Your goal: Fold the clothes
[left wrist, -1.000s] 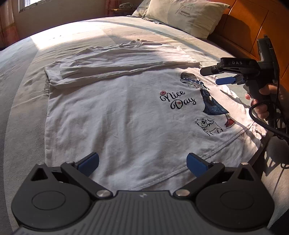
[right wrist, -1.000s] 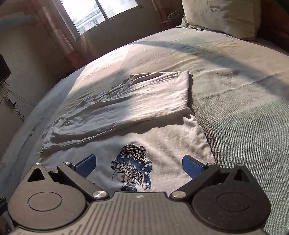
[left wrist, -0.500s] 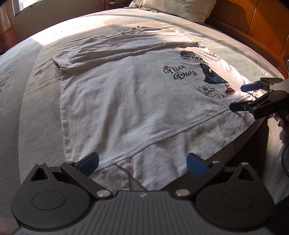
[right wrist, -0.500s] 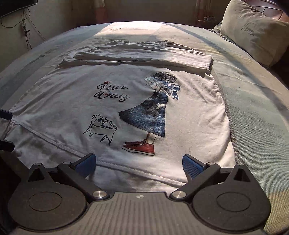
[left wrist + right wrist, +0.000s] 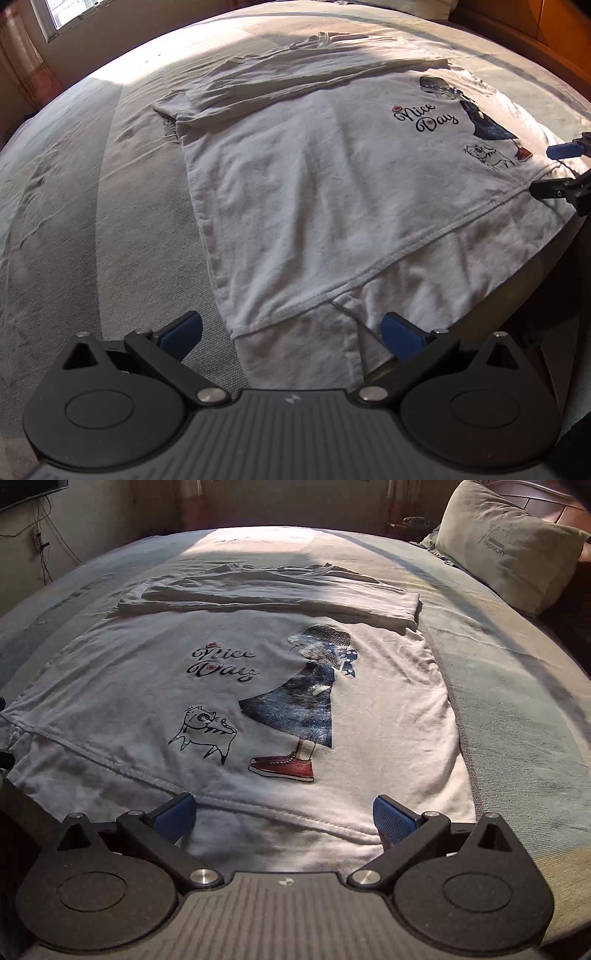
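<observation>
I see both my left hand-held gripper [image 5: 290,334] and right hand-held gripper [image 5: 282,814] spread wide at the white T-shirt's [image 5: 332,192] near hem, bare bed [image 5: 92,221] left.

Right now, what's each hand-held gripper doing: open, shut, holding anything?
Left hand-held gripper: open, empty, at the T-shirt hem.
Right hand-held gripper: open, empty, at the hem too.

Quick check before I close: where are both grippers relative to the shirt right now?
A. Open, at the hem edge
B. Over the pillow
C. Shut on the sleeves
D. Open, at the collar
A: the left gripper and right gripper both sit open over the hem of the white shirt.
</observation>
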`<state>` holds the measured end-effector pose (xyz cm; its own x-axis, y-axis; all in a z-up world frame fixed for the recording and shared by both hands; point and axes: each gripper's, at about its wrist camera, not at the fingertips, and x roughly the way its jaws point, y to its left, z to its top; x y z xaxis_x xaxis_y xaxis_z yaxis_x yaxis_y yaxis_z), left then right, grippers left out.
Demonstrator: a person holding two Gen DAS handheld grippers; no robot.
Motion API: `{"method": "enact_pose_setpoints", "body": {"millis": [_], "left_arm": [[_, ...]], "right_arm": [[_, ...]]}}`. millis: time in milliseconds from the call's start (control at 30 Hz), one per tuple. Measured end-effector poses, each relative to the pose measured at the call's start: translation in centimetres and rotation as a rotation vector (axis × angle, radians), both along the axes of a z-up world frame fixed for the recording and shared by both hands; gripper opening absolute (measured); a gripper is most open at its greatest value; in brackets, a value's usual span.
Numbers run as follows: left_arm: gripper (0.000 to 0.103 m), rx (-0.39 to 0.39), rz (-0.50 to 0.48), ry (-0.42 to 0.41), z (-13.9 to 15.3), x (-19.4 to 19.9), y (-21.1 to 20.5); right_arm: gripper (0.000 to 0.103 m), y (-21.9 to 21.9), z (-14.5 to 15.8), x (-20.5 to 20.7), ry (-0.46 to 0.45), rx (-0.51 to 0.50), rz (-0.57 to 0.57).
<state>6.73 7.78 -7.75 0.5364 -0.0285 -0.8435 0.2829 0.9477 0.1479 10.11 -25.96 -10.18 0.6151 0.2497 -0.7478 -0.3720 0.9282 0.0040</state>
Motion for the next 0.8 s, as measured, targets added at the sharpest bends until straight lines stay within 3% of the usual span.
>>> {"method": "enact_pose_setpoints", "body": {"millis": [200,433,533,633,800], "left_arm": [[0.102,-0.124,-0.018,-0.029,0.8,1.5,-1.7],[0.103,-0.119,-0.077,0.027,-1.7,1.3,-4.6],[0.102,-0.055,-0.08,0.0,-0.9,0.4,-4.0],[0.102,0.006,-0.134,-0.045,0.1,-0.7,-4.1],[0.102,0.016,-0.252,-0.076,0.8,-1.5,-6.2]], "right_arm": [[0.103,0.2,-0.1,0.0,-0.006,-0.002,-0.017],[0.103,0.2,0.0,-0.3,-0.017,-0.012,-0.013],[0.103,0.5,0.4,-0.7,-0.006,-0.042,0.001],[0.103,1.6,1.3,-1.8,-0.047,-0.091,0.089],[0.103,4.7,2.6,-4.5,-0.145,-0.166,0.322]]}}
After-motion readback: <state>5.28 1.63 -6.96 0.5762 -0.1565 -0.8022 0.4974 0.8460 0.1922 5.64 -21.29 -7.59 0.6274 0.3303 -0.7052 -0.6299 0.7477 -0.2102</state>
